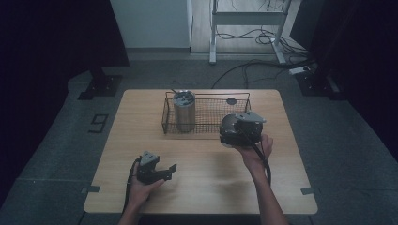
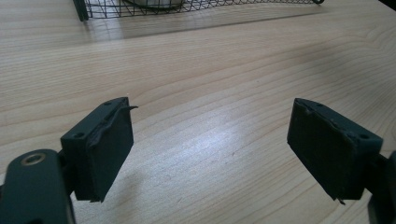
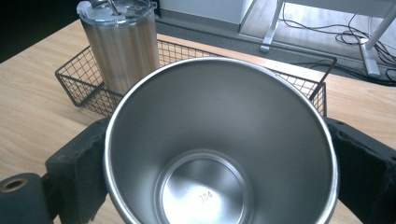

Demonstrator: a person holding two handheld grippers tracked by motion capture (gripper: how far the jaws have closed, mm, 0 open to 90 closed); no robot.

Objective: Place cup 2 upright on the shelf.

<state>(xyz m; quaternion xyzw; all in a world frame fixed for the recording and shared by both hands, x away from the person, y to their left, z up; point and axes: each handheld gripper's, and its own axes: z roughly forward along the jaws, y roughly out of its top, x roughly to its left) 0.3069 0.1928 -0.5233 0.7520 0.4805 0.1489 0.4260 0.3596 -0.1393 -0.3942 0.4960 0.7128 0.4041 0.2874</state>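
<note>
Gripping a steel cup (image 3: 219, 154) by its sides, right gripper (image 1: 241, 133) hovers at the wire basket's (image 1: 206, 127) front right edge (lidded tumbler (image 1: 184, 110) inside, left). Left gripper (image 1: 165, 171), jaws apart, rests over bare table (image 1: 206, 178).

- We can read one marking: the number "304", stamped small on the inner bottom of the steel cup (image 3: 219, 154), in the right gripper view. It sits at about 6 o'clock from the middle of that bottom.
- On the tumbler (image 3: 122, 44) at 10 o'clock from the cup, we cannot read any text or brand.
</note>
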